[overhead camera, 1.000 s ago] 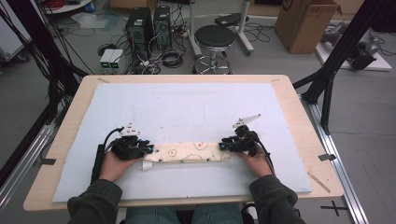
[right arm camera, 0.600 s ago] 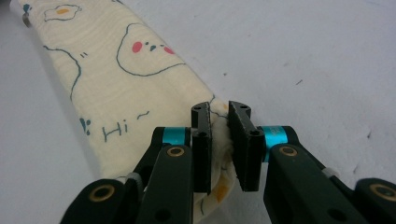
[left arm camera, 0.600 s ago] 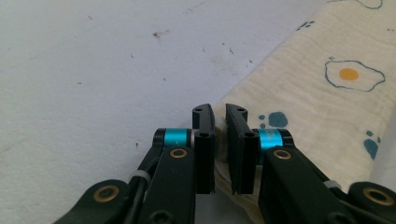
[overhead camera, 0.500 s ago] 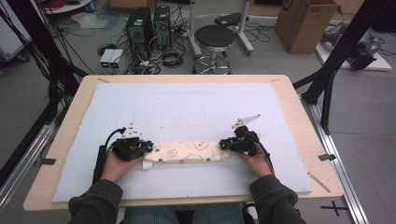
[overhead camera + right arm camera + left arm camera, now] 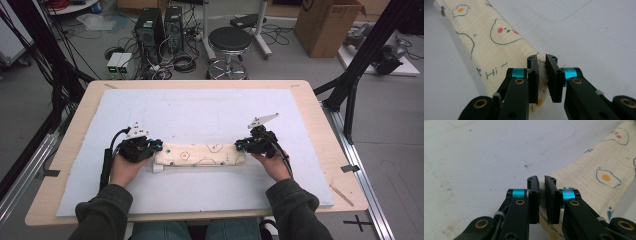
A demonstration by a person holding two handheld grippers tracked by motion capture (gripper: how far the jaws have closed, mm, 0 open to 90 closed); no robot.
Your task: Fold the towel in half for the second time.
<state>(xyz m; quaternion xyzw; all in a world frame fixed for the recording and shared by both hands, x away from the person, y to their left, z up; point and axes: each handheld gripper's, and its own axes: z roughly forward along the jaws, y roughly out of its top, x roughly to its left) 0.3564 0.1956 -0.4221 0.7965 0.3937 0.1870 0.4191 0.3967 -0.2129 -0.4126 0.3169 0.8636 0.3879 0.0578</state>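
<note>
On the pale blue mat (image 5: 200, 115), cream printed cloth (image 5: 202, 154) folded into a strip, left gripper (image 5: 152, 146) and right gripper (image 5: 241, 145) pinching opposite ends, hands low.

Folded cream printed cloth (image 5: 202, 154), flat

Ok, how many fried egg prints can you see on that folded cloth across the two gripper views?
2. One egg lies on the cloth right of the left hand-held gripper; another sits near its far end beyond the right hand-held gripper. Folds may hide more.
</note>
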